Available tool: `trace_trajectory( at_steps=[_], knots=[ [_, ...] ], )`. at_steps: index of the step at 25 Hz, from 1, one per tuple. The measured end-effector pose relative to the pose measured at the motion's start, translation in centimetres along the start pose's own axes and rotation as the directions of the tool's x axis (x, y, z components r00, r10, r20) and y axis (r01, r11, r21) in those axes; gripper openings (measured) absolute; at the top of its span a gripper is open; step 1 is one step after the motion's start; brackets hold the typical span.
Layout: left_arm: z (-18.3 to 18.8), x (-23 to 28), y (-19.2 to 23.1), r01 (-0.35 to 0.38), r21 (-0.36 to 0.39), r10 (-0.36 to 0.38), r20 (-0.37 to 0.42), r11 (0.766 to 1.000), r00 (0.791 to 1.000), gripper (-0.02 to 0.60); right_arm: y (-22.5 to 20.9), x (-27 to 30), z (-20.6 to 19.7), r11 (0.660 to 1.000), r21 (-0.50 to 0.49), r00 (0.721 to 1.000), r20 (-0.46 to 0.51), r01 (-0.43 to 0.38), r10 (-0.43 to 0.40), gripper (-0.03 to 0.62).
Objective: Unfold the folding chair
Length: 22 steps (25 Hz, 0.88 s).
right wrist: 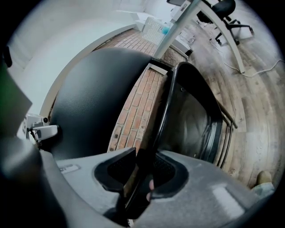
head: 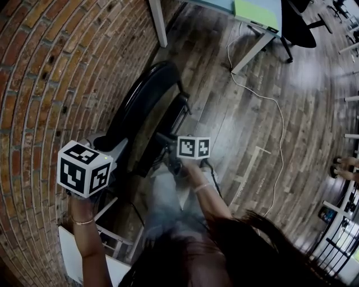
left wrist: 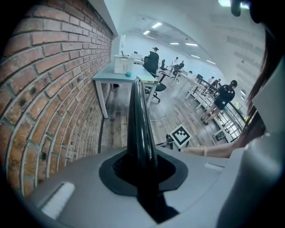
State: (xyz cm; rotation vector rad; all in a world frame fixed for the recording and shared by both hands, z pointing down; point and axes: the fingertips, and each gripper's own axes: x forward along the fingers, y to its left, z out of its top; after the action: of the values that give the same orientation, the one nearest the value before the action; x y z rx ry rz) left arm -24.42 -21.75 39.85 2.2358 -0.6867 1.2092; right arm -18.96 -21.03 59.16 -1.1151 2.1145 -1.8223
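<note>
Head view showed the folding chair (head: pixel 143 95) standing just beside a brick wall (head: pixel 50 73), a cable (head: pixel 279 129) lying across the floor nearby. The left gripper (left wrist: pixel 141 167) clamped its backrest rim and the right gripper (right wrist: pixel 140 171) its frame edge. A white basket (left wrist: pixel 120 65) sat on a desk (left wrist: pixel 109 75), its contents unclear.

The right gripper (right wrist: pixel 141 171) has its two black pads closed on the thin black rim of the folding chair (right wrist: pixel 191 120), whose curved panel rises just right of the jaws. A second broad black panel (right wrist: pixel 93 98) fills the left, and a strip of brick wall (right wrist: pixel 136 111) shows in the gap between the two. Wooden floor (right wrist: pixel 254 102) spreads to the right, with a desk leg (right wrist: pixel 178 22) and an office chair (right wrist: pixel 225 9) near the top edge.
</note>
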Motion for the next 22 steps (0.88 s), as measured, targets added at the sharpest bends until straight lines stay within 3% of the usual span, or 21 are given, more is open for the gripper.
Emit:
trace_trajectory(
  at_steps=[14, 22],
  knots=[
    [0.9, 1.8, -3.5, 0.018, -0.062, -0.019, -0.011, 0.998, 1.000, 0.061, -2.3, -4.6, 1.1, 1.000, 0.004, 1.000, -0.009, -0.010, 0.010, 0.086],
    [1.8, 2.7, -6.2, 0.049, -0.045, -0.050, -0.003, 0.998, 0.999, 0.072, -3.2, -7.2, 1.5, 0.999, -0.010, 0.999, -0.004, -0.034, 0.034, 0.086]
  ],
)
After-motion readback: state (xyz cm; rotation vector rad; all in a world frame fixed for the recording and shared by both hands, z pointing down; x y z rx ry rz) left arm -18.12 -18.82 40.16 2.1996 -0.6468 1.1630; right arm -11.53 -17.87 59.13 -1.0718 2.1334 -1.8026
